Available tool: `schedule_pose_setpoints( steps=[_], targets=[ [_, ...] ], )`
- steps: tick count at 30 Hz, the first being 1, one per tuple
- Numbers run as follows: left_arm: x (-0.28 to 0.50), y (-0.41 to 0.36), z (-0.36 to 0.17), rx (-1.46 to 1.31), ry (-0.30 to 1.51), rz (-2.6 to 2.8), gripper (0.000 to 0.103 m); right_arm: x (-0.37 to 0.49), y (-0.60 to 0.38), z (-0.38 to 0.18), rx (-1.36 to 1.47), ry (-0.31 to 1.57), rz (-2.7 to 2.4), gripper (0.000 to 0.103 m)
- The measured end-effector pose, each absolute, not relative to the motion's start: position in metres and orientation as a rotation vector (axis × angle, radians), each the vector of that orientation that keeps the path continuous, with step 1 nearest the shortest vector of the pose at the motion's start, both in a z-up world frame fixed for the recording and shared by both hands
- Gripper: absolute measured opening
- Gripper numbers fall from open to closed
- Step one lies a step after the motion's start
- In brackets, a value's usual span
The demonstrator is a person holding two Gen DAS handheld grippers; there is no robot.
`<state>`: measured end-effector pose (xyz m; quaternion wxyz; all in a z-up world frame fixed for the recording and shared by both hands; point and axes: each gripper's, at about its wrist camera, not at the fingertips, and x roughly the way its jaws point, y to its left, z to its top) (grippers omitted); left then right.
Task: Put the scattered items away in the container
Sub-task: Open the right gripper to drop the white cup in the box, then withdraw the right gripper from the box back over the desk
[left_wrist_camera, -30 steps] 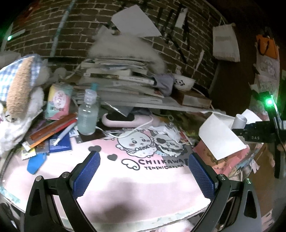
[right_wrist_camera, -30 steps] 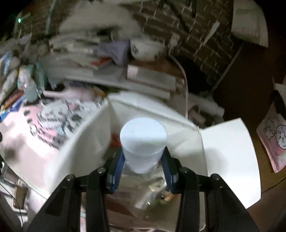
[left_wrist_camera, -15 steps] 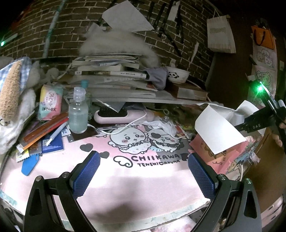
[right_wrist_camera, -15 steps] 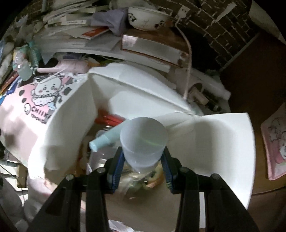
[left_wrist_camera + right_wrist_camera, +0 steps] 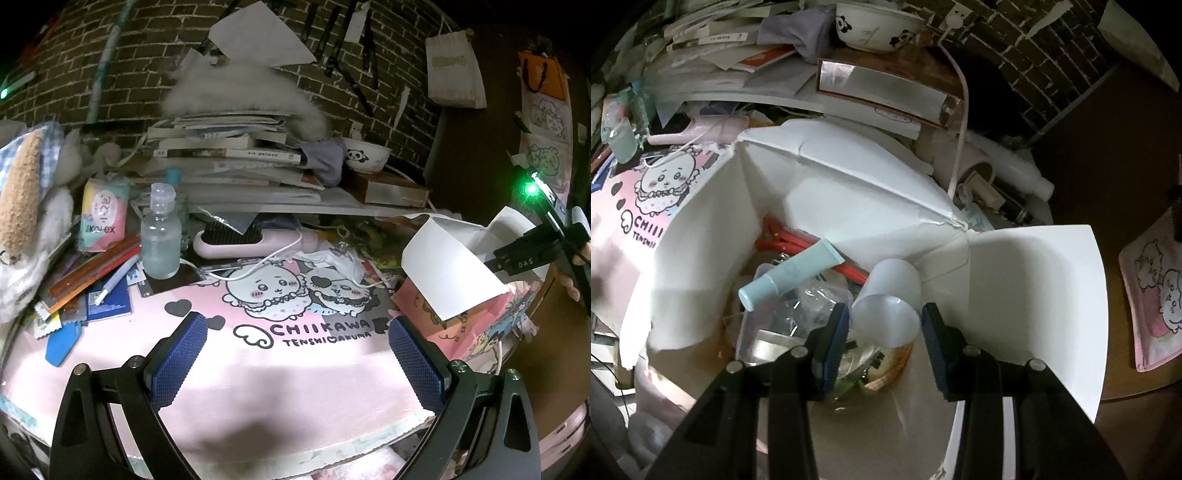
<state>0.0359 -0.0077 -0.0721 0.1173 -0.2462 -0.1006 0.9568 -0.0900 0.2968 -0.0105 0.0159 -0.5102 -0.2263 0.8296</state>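
the right gripper [image 5: 884, 326] hangs over the open white box [image 5: 1034, 295] at the desk's right edge, jaws apart around a tilted translucent cup [image 5: 888, 306] lying among a teal tube [image 5: 790, 275] and red pens. the left gripper [image 5: 297, 363] hovers wide open above the pink mat [image 5: 258, 376]; farther back a clear bottle [image 5: 160, 236] stands upright near the desk's left edge.

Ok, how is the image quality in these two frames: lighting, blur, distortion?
Left wrist view: strong fisheye bending at the edges, dim room, a dark shadow across the near pink mat, a green light flaring at right, print on the mat sharp. Right wrist view: black corners, bright white box flaps, translucent cup slightly soft, little motion blur.
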Motion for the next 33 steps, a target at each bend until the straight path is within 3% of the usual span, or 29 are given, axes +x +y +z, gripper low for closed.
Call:
schedule_pose_setpoints(
  steps=[9,16,21,22,30,31,33],
  targets=[
    [0.034,-0.005,-0.071,-0.723,-0.286,2.799,0.098,-0.081,0.291,-0.01,-1.515,-0.681,2.647,0.059],
    [0.033,0.0,-0.061,-0.717,-0.269,2.817,0.098,-0.066,0.284,-0.002,-1.405,-0.587,2.769,0.081],
    [0.033,0.01,-0.045,-0.724,-0.203,2.883,0.098,-0.052,0.275,0.003,-1.202,-0.663,2.765,0.087],
    [0.032,0.012,-0.042,-0.732,-0.181,2.904,0.098,-0.048,0.273,0.004,-1.161,-0.658,2.779,0.091],
    [0.034,0.029,-0.016,-0.727,-0.108,2.961,0.098,-0.02,0.26,0.009,-0.923,-0.536,2.838,0.092],
    [0.035,0.03,-0.013,-0.728,-0.1,2.968,0.098,-0.017,0.259,0.01,-0.907,-0.515,2.848,0.102],
    [0.036,0.033,-0.007,-0.732,-0.093,2.983,0.098,-0.009,0.258,0.013,-0.846,-0.452,2.863,0.103]
  ],
)
